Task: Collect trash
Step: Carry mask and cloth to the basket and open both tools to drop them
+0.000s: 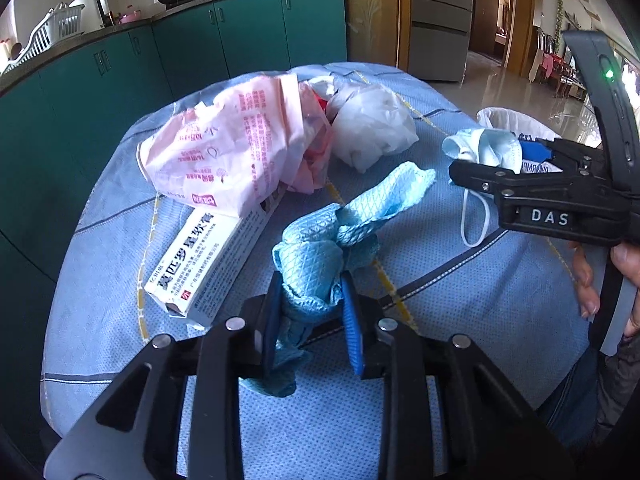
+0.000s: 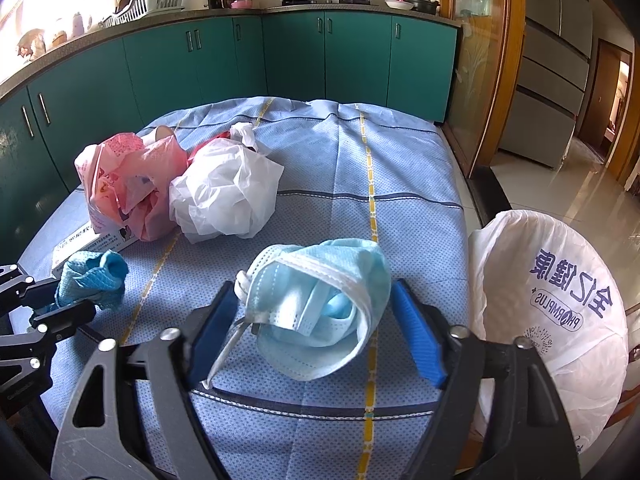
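Observation:
A crumpled blue cloth [image 1: 352, 216] lies on the blue checked tablecloth [image 1: 460, 300], and my left gripper [image 1: 310, 292] is shut on its near end. The right wrist view has that cloth [image 2: 96, 276] and the left gripper [image 2: 52, 300] at the left edge. A light blue face mask [image 2: 320, 280] sits between the pads of my right gripper [image 2: 316, 300]; the right pad stands clear of it, so the jaws are open. A white printed trash bag [image 2: 552, 300] gapes just right of the table. From the left wrist, the mask [image 1: 488, 148] rests at the right gripper [image 1: 492, 160].
A pink printed plastic bag [image 1: 240, 140], a crumpled white bag [image 1: 372, 128] and a white medicine box [image 1: 200, 268] lie at the table's far left. Teal cabinets [image 2: 224, 64] run behind. A person's hand [image 1: 624, 264] holds the right gripper's handle.

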A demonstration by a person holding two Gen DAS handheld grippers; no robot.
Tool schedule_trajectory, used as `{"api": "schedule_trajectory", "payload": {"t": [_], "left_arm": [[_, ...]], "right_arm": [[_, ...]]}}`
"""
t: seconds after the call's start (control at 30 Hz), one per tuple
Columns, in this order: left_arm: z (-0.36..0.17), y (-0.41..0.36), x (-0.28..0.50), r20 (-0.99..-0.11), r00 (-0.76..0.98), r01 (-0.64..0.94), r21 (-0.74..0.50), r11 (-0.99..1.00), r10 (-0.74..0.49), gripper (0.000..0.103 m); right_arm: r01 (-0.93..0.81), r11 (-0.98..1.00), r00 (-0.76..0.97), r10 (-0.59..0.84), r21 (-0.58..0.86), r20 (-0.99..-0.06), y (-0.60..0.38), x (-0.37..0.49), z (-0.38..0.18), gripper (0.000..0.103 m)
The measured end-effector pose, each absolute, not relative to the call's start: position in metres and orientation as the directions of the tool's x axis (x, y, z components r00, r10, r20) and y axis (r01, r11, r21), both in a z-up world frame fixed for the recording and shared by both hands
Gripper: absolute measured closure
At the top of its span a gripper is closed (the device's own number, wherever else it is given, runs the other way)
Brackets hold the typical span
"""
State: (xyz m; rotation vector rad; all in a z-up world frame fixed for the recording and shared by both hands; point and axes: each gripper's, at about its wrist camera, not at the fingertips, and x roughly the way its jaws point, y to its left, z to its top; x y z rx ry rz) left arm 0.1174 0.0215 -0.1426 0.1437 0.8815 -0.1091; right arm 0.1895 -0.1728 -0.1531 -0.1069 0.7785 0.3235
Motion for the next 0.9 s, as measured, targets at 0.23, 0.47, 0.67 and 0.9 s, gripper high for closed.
{"api": "schedule_trajectory", "payload": {"t": [0.23, 0.47, 0.67, 0.9], "left_arm": [[-0.1467, 0.0185, 0.12, -0.779, 0.626, 0.16, 0.086, 0.983, -0.033, 0.062], [-0.1467, 0.0204, 0.1231, -0.778, 0.627, 0.154, 0.081, 0.985, -0.034, 0.05], [-0.1515, 0.0143, 0.1236, -0.782, 0.622, 0.176, 0.086, 0.981, -0.043, 0.065], [-0.1461, 0.0167, 0.1192, -0.764, 0.644, 0.158, 0.104, 0.982, -0.023, 0.076]], "right_arm": [[-0.344, 0.939, 0.648, 0.249, 0.016, -0.72, -0.1668, 0.1893, -0.1561, 0.021], [-0.368, 0.929, 0.641, 0.272, 0.024, -0.717, -0.1648, 0.1858, -0.1559, 0.041], [-0.37, 0.928, 0.642, 0.284, 0.037, -0.712, -0.1673, 0.1844, -0.1548, 0.057], [-0.372, 0.928, 0.658, 0.292, 0.038, -0.695, -0.17, 0.1809, -0.1505, 0.058]]}}
